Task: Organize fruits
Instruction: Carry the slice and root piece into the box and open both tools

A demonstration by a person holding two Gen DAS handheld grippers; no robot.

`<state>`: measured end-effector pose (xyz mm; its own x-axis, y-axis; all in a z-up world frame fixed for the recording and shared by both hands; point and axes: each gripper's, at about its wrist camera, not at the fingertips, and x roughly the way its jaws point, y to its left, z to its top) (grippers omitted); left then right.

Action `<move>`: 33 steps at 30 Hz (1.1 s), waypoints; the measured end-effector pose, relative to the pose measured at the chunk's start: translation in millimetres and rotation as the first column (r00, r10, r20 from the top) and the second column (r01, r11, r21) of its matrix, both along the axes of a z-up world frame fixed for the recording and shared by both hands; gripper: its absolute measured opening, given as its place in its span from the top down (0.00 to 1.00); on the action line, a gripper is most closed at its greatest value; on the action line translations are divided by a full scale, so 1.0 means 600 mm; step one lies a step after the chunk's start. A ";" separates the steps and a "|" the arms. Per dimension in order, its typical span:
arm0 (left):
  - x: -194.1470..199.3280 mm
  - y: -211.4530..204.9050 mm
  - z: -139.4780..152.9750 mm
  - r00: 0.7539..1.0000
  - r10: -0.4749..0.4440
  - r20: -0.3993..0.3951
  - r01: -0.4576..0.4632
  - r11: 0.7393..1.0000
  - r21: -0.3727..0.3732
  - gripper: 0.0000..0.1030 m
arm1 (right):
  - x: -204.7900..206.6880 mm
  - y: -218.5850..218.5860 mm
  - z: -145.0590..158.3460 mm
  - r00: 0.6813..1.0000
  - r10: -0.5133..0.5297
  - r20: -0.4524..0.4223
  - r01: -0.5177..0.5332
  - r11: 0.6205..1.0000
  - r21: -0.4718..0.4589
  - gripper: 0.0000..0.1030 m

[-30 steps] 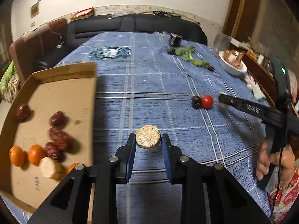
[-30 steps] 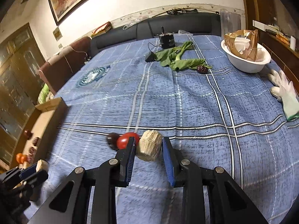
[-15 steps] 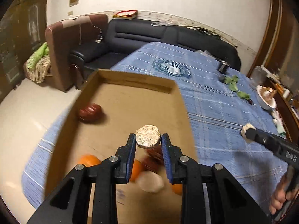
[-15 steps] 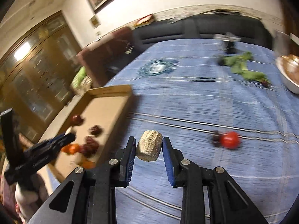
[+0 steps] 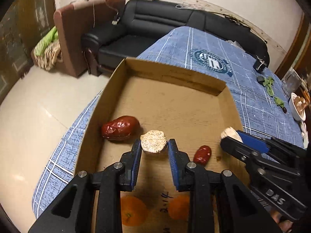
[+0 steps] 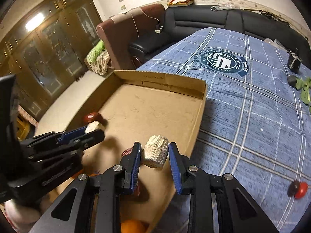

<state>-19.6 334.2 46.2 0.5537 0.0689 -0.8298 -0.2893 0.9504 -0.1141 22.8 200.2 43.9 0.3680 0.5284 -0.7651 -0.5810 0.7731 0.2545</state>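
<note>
Pinching a tan chunk [image 5: 153, 141] apiece [image 6: 155, 151], left tool [image 5: 153, 151] and right tool [image 6: 154, 155] hover over the cardboard tray [image 5: 175, 77].

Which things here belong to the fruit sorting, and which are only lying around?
For the job:
- cardboard box
- left gripper holding a beige chunk
- right gripper holding a second beige chunk
- red dates
- oranges
- cherry tomato

Lying about:
- green leaves
- white bowl
- black sofa
</note>
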 end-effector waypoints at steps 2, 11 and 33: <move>-0.001 0.003 -0.004 1.000 -0.003 -0.002 0.003 1.000 -0.017 0.74 | 0.012 0.009 -0.012 1.000 -0.004 -0.005 0.004 1.000 -0.016 0.68; -0.012 0.008 0.003 0.999 0.031 0.026 -0.030 0.999 -0.026 0.55 | 0.022 0.025 -0.022 1.000 0.002 0.027 -0.001 0.998 -0.056 0.68; -0.139 -0.081 0.096 0.978 0.067 0.199 -0.089 0.991 0.104 0.24 | -0.071 -0.107 0.054 0.991 -0.088 0.104 0.082 0.995 0.062 0.58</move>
